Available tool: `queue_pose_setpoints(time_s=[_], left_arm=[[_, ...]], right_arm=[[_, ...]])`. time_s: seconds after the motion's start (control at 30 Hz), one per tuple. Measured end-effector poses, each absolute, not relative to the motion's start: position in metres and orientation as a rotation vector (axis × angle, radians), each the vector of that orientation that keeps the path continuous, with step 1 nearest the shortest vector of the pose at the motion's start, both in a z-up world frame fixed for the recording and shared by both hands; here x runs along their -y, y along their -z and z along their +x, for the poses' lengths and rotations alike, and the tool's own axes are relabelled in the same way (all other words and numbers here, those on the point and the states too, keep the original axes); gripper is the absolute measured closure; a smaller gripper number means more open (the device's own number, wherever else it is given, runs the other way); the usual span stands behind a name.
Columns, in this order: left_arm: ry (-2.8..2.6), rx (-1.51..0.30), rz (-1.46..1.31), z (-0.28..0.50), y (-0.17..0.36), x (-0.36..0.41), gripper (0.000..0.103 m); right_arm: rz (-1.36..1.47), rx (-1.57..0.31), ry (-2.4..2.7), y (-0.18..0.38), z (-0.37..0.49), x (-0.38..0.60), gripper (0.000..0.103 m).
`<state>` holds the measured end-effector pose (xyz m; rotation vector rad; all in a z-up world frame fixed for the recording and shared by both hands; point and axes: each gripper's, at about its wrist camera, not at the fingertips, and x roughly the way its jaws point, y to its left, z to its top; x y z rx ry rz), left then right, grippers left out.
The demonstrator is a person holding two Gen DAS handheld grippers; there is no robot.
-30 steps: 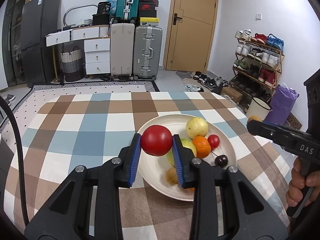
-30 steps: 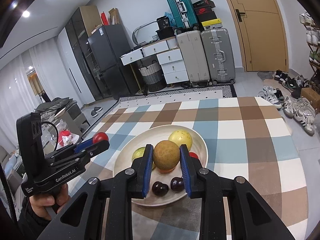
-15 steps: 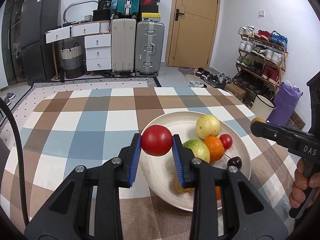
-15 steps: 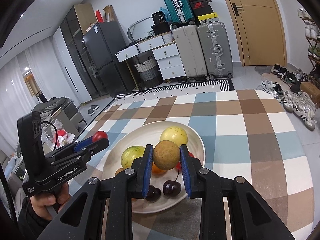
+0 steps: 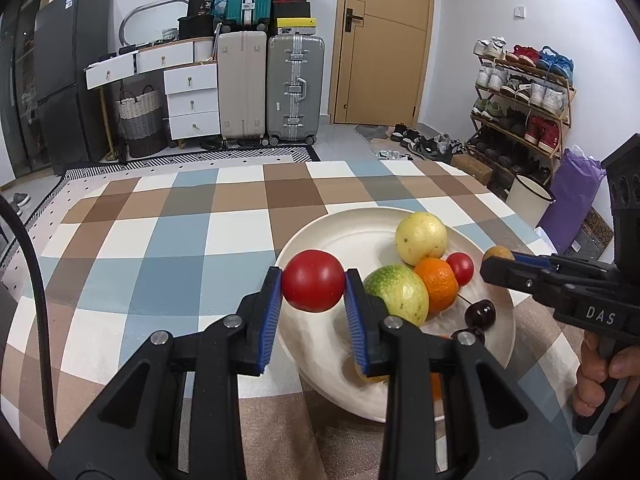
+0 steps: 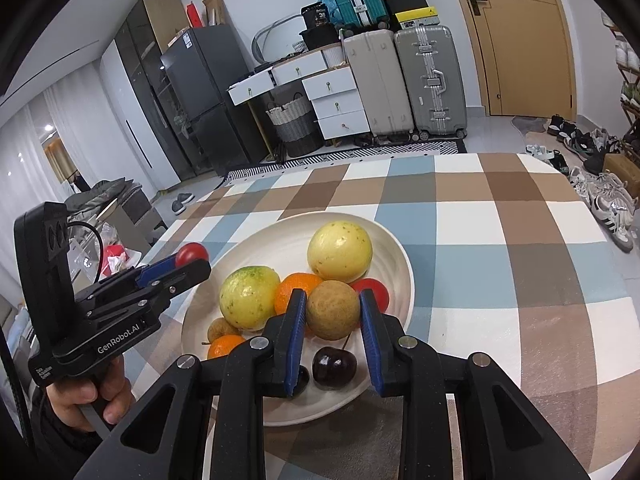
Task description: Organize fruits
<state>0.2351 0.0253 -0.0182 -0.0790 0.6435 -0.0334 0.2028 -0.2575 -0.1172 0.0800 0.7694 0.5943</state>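
My left gripper is shut on a red tomato and holds it above the left rim of a white plate. My right gripper is shut on a brown round fruit over the plate. On the plate lie a yellow fruit, a green-yellow fruit, oranges, a small red tomato and dark cherries. The left gripper shows in the right wrist view, the right gripper in the left wrist view.
The plate stands on a table with a checked brown, blue and white cloth. Beyond the table are suitcases, white drawers, a door and a shoe rack.
Both grippers have drawn back and upward a little with their fruits still held; the plate now sits further right in the left view and lower in the right view.
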Motion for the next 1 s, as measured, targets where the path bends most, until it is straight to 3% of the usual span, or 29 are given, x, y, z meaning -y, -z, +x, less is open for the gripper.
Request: queue_pose_setpoints(time_s=[0.27,0.5,0.67,0.73,0.8,0.93,1.0], left_arm=[[0.036,-0.637,-0.077,0.232,0.018,-0.022,0.075],[0.036,-0.643,-0.096,0.225,0.019,-0.026,0.073],[0.021,-0.625,-0.125,0.212,0.017,-0.034,0.049],[0.010,-0.608,-0.137,0.205,0.015,-0.037,0.031],[0.008,-0.586,-0.150,0.197,0.012,-0.040,0.022],[-0.002,-0.558,-0.153,0.181,0.007,-0.041,0.010],[-0.018,-0.543,-0.139,0.173,0.005,-0.039,0.001]], right_arm=[[0.067,-0.781,-0.599,0.124,0.203,0.253,0.076],[0.069,-0.753,-0.588,0.120,0.199,0.261,0.065],[0.036,-0.723,-0.558,0.118,0.190,0.266,0.048],[0.027,-0.712,-0.560,0.117,0.187,0.266,0.029],[0.033,-0.695,-0.570,0.116,0.182,0.267,0.017],[0.029,-0.667,-0.581,0.112,0.173,0.268,0.003],[0.023,-0.656,-0.587,0.110,0.167,0.269,0.001]])
